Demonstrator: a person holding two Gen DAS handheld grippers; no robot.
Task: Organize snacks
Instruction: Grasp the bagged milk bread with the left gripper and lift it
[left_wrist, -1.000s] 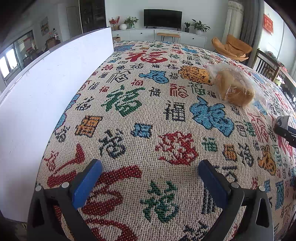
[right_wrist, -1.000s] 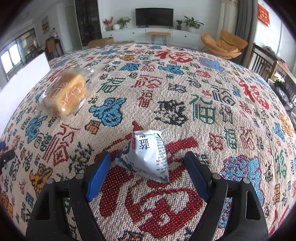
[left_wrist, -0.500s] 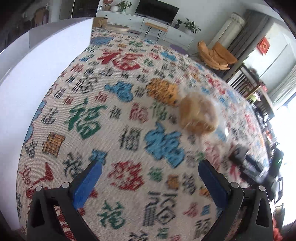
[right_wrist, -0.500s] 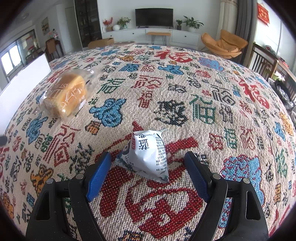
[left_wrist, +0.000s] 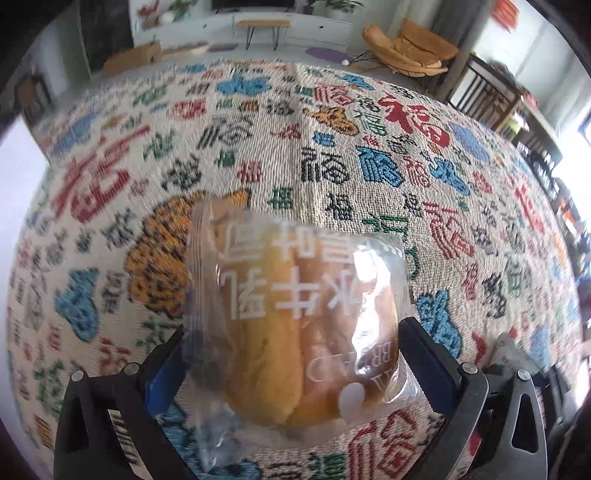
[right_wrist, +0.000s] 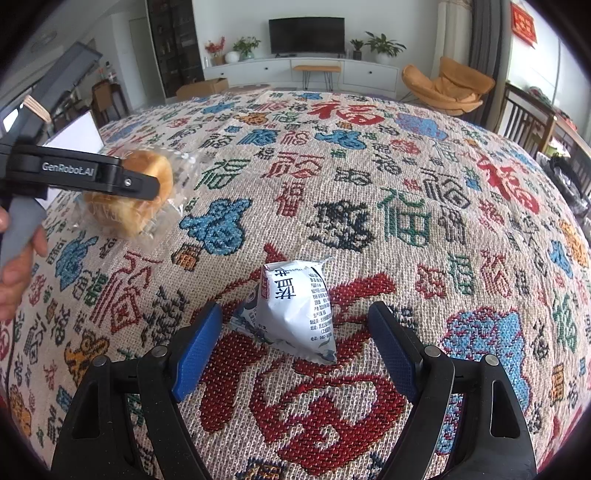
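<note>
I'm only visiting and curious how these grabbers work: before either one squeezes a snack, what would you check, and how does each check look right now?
1. Bagged bread lies between the left hand-held gripper's fingers: ok.
2. Left pads pressing on the bag: cannot tell; the wrapper hides the left pad.
3. White snack packet sits between the right hand-held gripper's fingers: ok.
4. Right jaws wide enough, gaps on both sides of the packet: ok.
5. Both snacks resting on the patterned tablecloth, nothing else crowding them: ok.
6. Left view sharp enough to judge: not ok, it is blurred.
</note>
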